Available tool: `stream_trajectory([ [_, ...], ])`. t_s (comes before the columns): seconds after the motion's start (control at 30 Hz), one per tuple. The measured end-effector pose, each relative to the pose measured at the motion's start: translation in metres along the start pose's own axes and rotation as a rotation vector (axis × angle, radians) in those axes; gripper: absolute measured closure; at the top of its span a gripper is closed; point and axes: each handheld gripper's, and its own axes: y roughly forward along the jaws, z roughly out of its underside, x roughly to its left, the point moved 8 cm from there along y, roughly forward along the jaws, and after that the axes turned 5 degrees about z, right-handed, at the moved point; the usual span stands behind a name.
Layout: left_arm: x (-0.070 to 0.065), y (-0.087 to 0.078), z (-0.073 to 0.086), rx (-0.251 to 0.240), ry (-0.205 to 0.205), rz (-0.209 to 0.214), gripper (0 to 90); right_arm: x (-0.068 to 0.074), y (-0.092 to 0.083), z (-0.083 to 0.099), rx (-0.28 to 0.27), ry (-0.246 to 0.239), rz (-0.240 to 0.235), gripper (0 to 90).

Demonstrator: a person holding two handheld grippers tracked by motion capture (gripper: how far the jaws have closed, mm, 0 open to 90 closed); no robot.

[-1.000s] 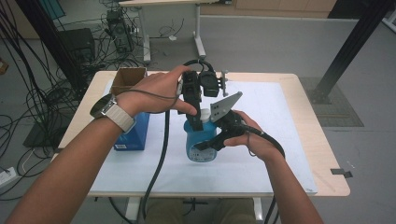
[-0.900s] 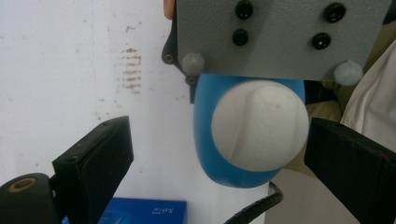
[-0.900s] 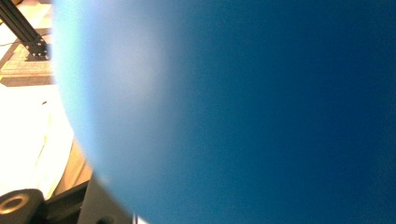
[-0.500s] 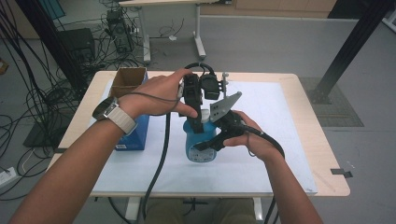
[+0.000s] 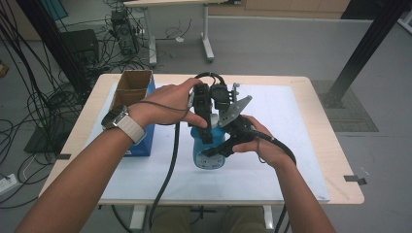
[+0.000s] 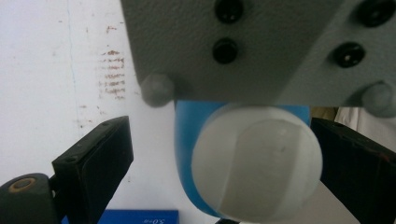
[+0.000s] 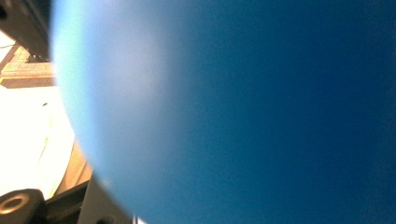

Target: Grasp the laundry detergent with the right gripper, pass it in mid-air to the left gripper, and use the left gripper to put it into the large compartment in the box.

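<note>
Here we are over the desk [image 5: 311,97], white sheet across the top, and the action sits right in the middle of it. A blue bottle [image 5: 208,154] stands upright on the sheet, a little toward the near side, with a round label facing the person.

The right hand-held gripper [image 5: 216,149] comes in from the right and is clamped on the blue bottle's body, low on its side; in the right gripper view that blue wall [image 7: 243,112] sits pressed up against the lens, blurred, a sliver of bright desk at the left. The right hand [image 5: 260,145] is wrapped around the gripper's handle, cable trailing back along the forearm.

Up top, the left hand-held gripper [image 5: 206,131] hangs over the bottle, pointing down, the left hand [image 5: 167,104] holding it from the left. In the left gripper view its jaws stand apart, one on each side of the bottle's white cap [image 6: 257,161]. There is clear white sheet between the left jaw and the cap; the right jaw sits just beside the cap, and whether it touches I cannot tell. The grey plate [image 6: 261,46] of the other gripper crosses the top of that view.

Off to the left, an open cardboard box [image 5: 132,85] stands on a blue box [image 5: 141,143] at the desk's left edge, well apart from the bottle. Cables [image 5: 43,111] sprawl over the floor to the far left.
</note>
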Motion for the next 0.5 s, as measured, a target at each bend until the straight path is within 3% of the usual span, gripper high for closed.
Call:
stream_trajectory([
  [0.5,-0.001,0.012,-0.001,-0.001,0.005,0.021,10.1,0.0,0.0,0.0,-0.004,-0.007,0.007,43.9],
])
